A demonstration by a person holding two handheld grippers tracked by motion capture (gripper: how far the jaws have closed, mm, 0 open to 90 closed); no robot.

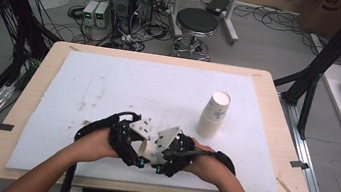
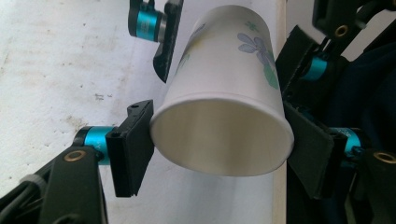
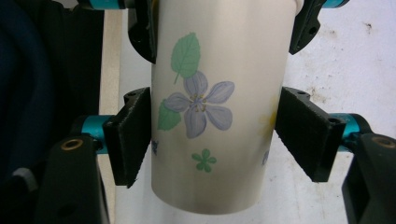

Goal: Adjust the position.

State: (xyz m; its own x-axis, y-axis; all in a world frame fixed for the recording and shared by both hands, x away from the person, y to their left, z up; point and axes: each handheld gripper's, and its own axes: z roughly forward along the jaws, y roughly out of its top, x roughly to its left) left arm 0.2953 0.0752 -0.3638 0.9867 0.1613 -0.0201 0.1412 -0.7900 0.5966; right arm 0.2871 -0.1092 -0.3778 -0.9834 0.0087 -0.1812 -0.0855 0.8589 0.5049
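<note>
A white paper cup (image 2: pixel 219 70) printed with a purple flower and green leaves lies level between both grippers, just above the white mat near the table's front edge. My left gripper (image 2: pixel 222 140) is shut on it at the rim, and the open mouth faces its camera. My right gripper (image 3: pixel 215 135) is shut on the cup (image 3: pixel 210 60) nearer its closed base, one pad on each side of the wall. From above, the left gripper (image 1: pixel 139 151) and right gripper (image 1: pixel 160 156) point at each other, with the cup (image 1: pixel 149 149) mostly hidden between them.
A stack of upturned paper cups (image 1: pixel 214 114) stands on the white mat (image 1: pixel 110 82) to the right of centre, well beyond the hands. The wooden table edge (image 1: pixel 95 182) runs just below the grippers. A stool (image 1: pixel 196 24) and computer boxes (image 1: pixel 128 2) stand on the floor behind.
</note>
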